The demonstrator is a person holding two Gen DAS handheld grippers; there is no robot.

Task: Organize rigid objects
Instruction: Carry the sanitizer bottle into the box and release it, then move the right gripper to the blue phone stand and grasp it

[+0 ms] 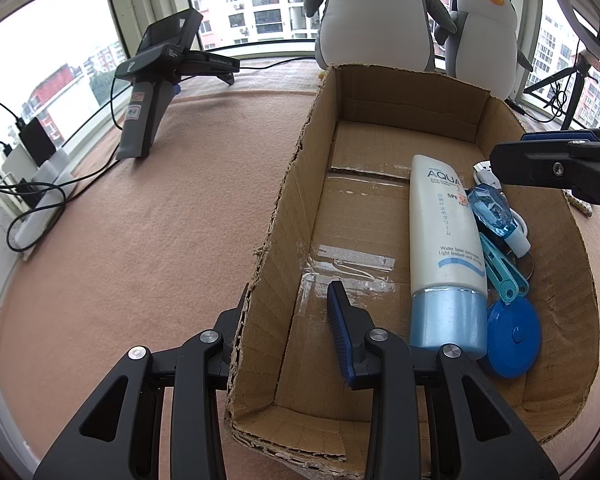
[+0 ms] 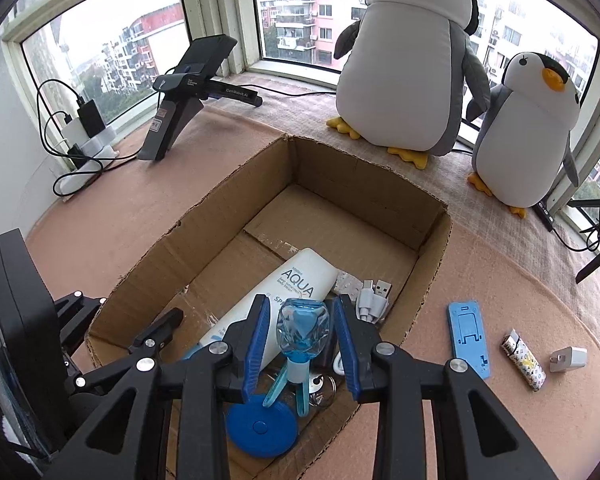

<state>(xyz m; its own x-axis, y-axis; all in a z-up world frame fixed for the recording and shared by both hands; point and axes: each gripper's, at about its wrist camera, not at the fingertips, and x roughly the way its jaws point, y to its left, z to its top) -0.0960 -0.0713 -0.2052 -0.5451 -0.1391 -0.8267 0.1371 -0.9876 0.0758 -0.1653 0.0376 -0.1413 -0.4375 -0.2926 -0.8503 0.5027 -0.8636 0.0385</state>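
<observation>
— Judging by the box point(image 2: 428, 248), how far along is the sorting?
— Over halfway, I'd guess. A glossy tube point(image 1: 440, 240), clear faceted blue bottle point(image 2: 302, 326), round tape measure point(image 2: 260, 424), clips and cable lie inside the corrugated cardboard. Right of it, on the felt-like worktop point(image 2: 480, 264), remain a flat blue stand point(image 2: 469, 334), patterned lighter point(image 2: 523, 360) and white plug point(image 2: 568, 359).
— Jaws?
— Right gripper point(image 2: 302, 344) is spread, the bottle between them, unpressed; left gripper point(image 1: 288, 344) pinches the box's near-left wall.
</observation>
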